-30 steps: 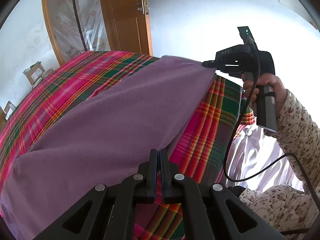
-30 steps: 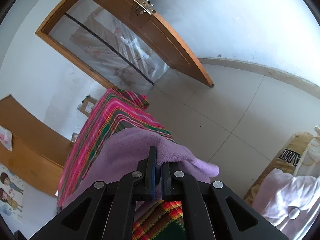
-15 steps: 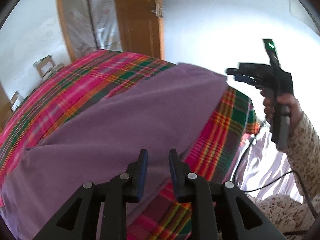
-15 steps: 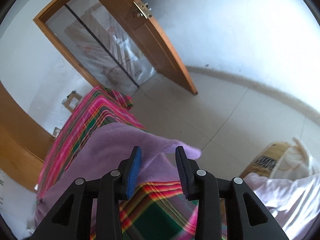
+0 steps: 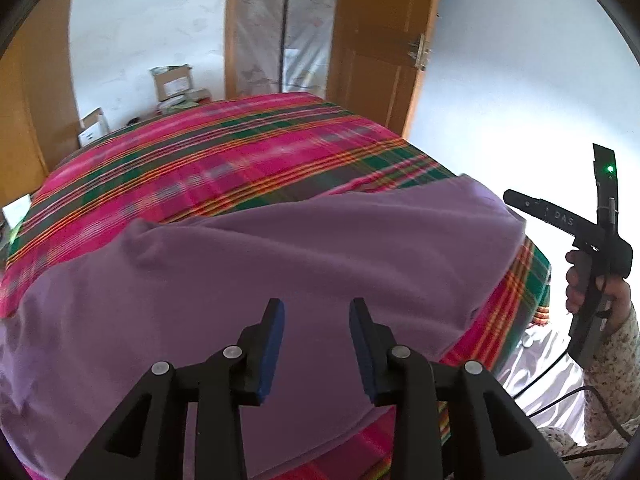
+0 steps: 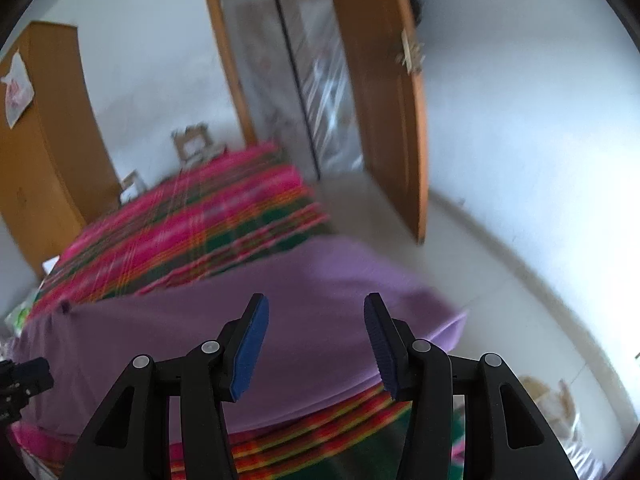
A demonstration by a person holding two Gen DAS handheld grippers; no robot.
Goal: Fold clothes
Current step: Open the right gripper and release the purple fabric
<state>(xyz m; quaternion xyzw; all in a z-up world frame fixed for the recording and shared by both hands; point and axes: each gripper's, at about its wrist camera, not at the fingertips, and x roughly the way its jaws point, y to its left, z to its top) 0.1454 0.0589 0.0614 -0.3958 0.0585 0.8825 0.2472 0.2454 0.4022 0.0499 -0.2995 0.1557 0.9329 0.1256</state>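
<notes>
One purple garment [image 5: 304,264] on plaid bedspread [image 5: 224,160], two grippers [image 5: 316,320] [image 6: 316,320], fingers apart.

The letters "DAS" stand in pale print on the right gripper [image 5: 508,196], along its black body. It is right of the left jaws. Nothing else is legible.

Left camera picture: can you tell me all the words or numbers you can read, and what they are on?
"DAS" on the black right gripper, beside a small mark too small to read.
Cardboard boxes by the wall carry white labels, too blurred to read.
Paper on the wooden cabinet in the right camera picture: too blurred to read.
</notes>
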